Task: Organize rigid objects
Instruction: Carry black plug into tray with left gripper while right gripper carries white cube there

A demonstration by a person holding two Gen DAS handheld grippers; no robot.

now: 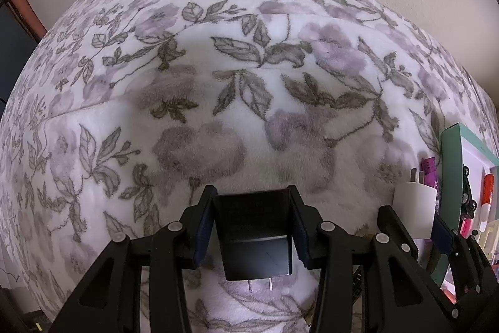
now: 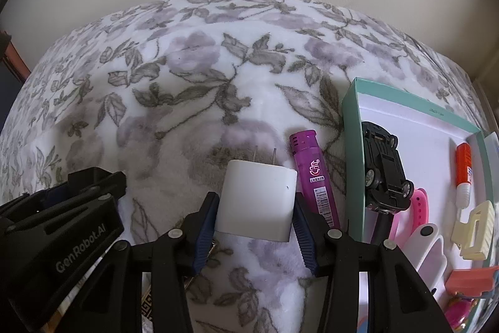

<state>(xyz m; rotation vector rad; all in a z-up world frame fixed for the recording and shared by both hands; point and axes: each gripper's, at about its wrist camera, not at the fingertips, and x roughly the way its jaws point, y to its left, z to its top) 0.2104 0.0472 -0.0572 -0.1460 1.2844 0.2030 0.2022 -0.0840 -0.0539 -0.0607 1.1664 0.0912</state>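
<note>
The right gripper (image 2: 255, 216) pinches a white plug adapter (image 2: 257, 203) between its 2 blue-padded fingers (image 2: 205, 231), the 2 prongs pointing away over the floral blanket (image 2: 174, 89). Just right of it lies a purple lighter (image 2: 313, 177). Further right sits a teal-rimmed box (image 2: 351, 127) holding a black toy car (image 2: 385, 167), an orange-capped tube (image 2: 464, 173) and a cream hair clip (image 2: 475, 228). The left gripper (image 2: 78, 186) sits far left.

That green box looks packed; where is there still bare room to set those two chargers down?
Inside the box, the far white floor beyond the toy car and glue stick is bare; its near end is crowded. The blanket left of the lighter and beyond both chargers lies open.
</note>
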